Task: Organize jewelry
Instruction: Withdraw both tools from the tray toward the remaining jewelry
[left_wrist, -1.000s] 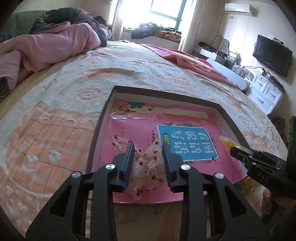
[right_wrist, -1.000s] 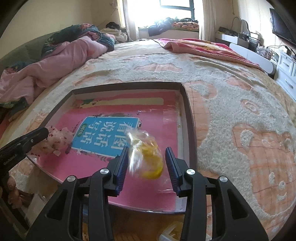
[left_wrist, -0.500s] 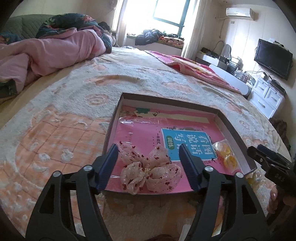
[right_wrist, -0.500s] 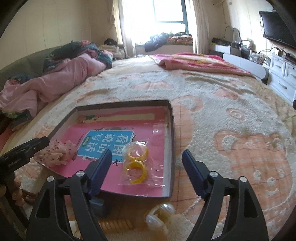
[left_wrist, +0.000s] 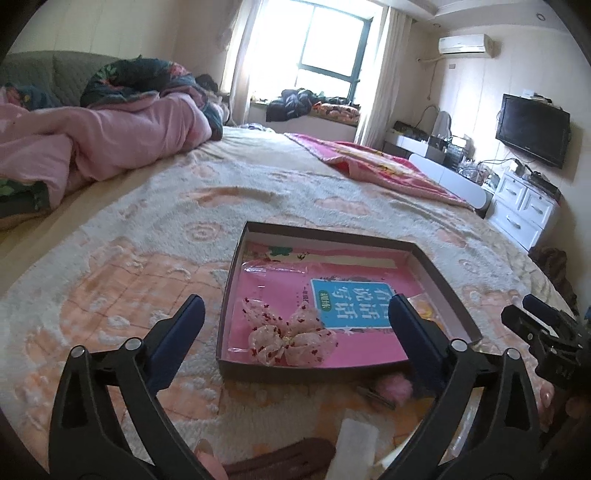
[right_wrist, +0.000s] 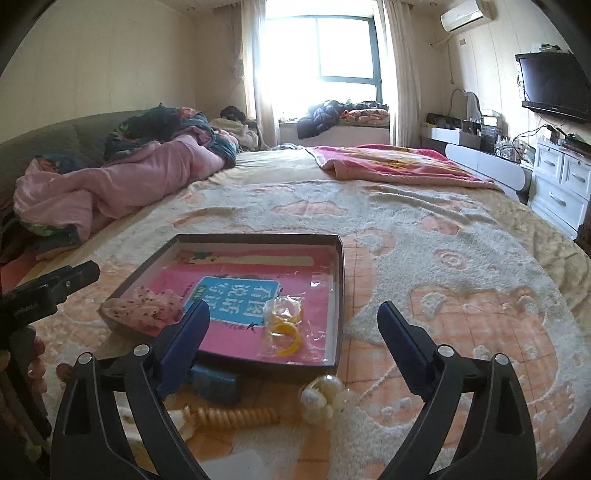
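A shallow dark box with a pink printed floor lies on the bed. A pink sheer bow with red specks lies in its near left corner. A clear bag of yellow rings lies in its near right part. My left gripper is open and empty, held back above the box's near edge. My right gripper is open and empty, also drawn back. In front of the box lie a pearl hair clip, an orange spiral hair tie, a blue item and a pink fuzzy clip.
The box sits on a cream and peach fleece blanket. A pink quilt is heaped at the far left, a red blanket at the far right. White drawers and a wall TV stand right of the bed.
Both grippers opened and let go: the bow and the bag of yellow rings now lie in the box. Both grippers then pulled back and rose away from it.
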